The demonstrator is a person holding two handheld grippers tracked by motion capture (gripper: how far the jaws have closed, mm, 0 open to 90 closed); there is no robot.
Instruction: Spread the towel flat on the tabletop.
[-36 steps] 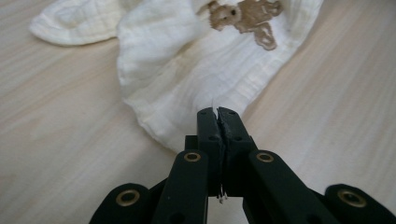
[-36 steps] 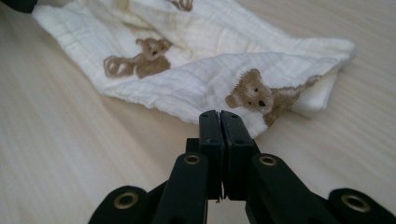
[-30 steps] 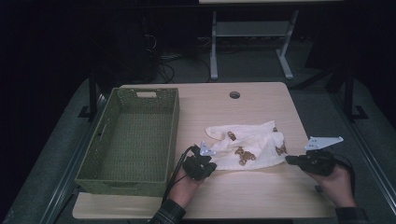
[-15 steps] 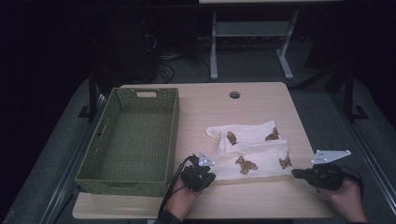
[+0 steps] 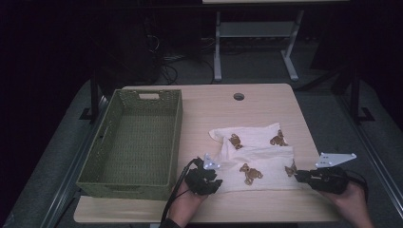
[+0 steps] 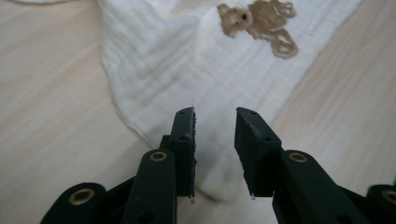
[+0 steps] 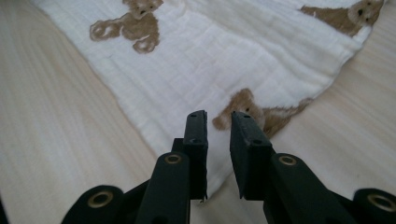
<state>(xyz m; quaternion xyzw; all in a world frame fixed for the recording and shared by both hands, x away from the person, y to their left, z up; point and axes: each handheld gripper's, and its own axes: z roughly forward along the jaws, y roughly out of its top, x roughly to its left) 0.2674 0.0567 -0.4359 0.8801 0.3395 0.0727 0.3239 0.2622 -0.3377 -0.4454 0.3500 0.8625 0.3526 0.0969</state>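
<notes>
A white muslin cloth [image 5: 256,154] printed with brown teddy bears lies folded and spread flat on the near right part of the wooden table [image 5: 214,107]. My left gripper [image 5: 212,169] sits at the cloth's near left corner. In the left gripper view its jaws [image 6: 215,123] stand open over that corner of the cloth [image 6: 187,60]. My right gripper [image 5: 297,176] is at the near right corner. In the right gripper view it [image 7: 218,122] is open by a narrow gap above the cloth's [image 7: 224,51] edge, beside a bear print [image 7: 245,105].
An empty green woven basket [image 5: 177,137] stands along the table's left side, close to the left hand. A cable hole [image 5: 238,96] sits near the far edge. Bare tabletop lies beyond the cloth and along the near edge.
Both grippers drew back toward the near edge, dragging the cloth with them and flattening it from a rumpled heap. Their jaws now stand apart over its near corners.
</notes>
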